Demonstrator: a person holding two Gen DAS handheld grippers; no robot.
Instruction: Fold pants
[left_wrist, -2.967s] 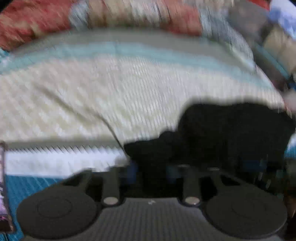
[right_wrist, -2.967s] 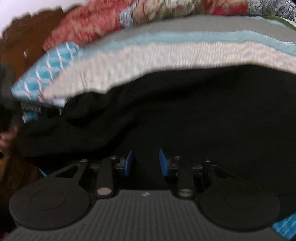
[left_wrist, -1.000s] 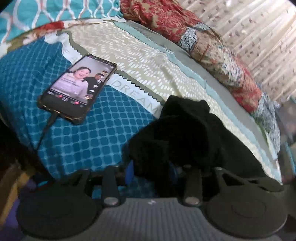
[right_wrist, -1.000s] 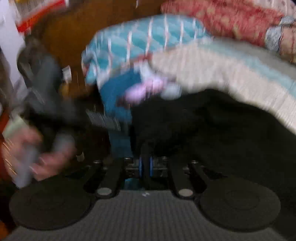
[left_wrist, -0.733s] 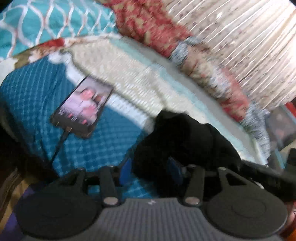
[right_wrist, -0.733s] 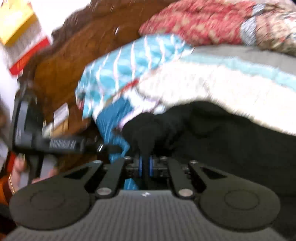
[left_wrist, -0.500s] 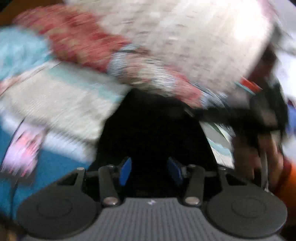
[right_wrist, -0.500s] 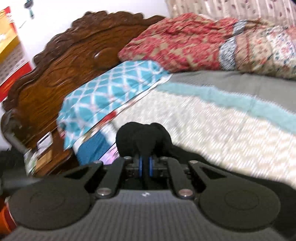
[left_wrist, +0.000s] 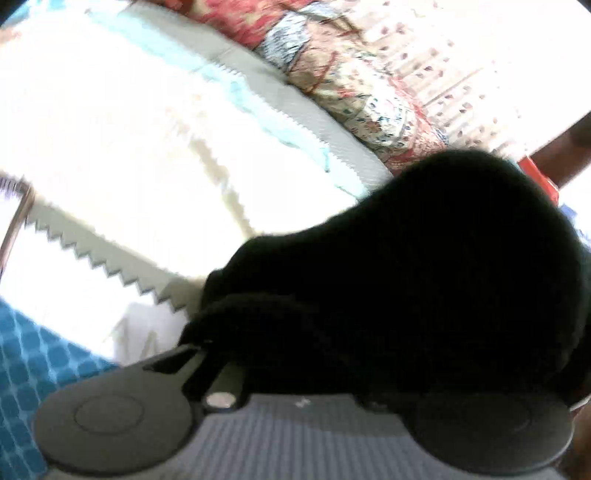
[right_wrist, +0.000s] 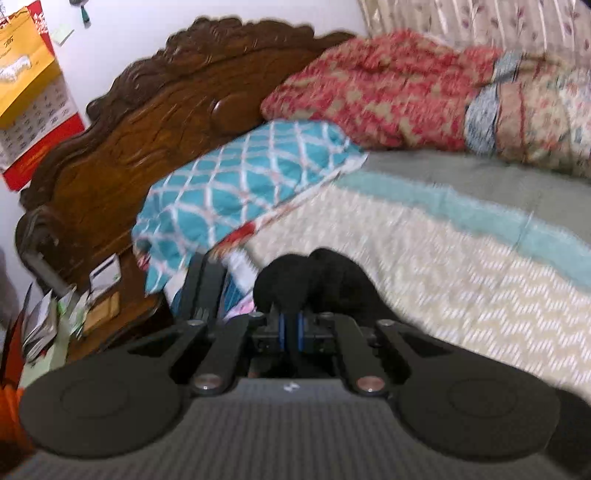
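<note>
Right wrist view shows my right gripper (right_wrist: 290, 326) clenched on the black fabric pants (right_wrist: 295, 284), lifted above the cream patterned bedspread (right_wrist: 461, 280). My left gripper's jaws have just closed, buried under the pants (left_wrist: 424, 277); with both ends apparently held, I judge the fold can begin.

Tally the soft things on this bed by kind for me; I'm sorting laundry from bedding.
Black pants: 1
Teal patterned pillow: 1
Red floral quilt: 1
Cream and teal bedspread: 1
Total: 4
</note>
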